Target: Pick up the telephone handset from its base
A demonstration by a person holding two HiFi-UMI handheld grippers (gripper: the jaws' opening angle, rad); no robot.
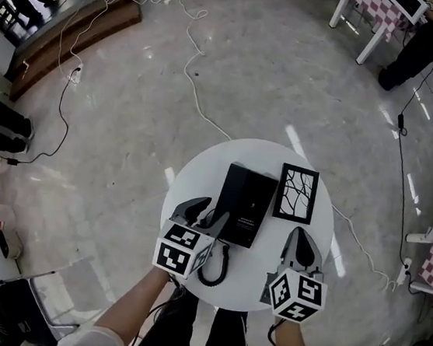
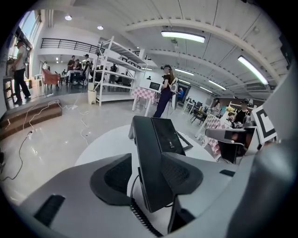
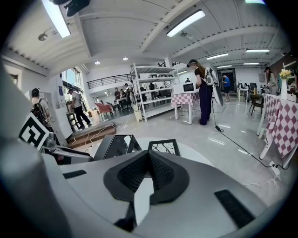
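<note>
At a round white table (image 1: pixel 206 159) in an open workshop hall, I hold my left gripper (image 1: pixel 205 215) over the near end of a black telephone handset (image 1: pixel 227 197), jaws spread wide. The handset still lies in its cradle along the left side of the telephone base (image 1: pixel 253 204), which sits near the middle of the table. In the left gripper view the handset's near end (image 2: pixel 150 160) runs straight between my two dark ribbed pads (image 2: pixel 116 179). White tabletop shows in the gap on the left pad's side, while the right pad sits just against the handset or a hair off it; I cannot tell which. Nothing is clamped yet. The coiled cord (image 1: pixel 216 269) loops off the near end of the phone, under and beside my left gripper.

My right gripper (image 1: pixel 302 245) hangs over the table's right side, clenched tight on nothing, its pads meeting edge to edge in the right gripper view (image 3: pixel 148 174). Just beyond it lies a black picture frame (image 1: pixel 296 192) with a branching pattern, flat on the table beside the base. White cables (image 1: pixel 194 71) trail across the grey polished floor beyond the table.
</note>
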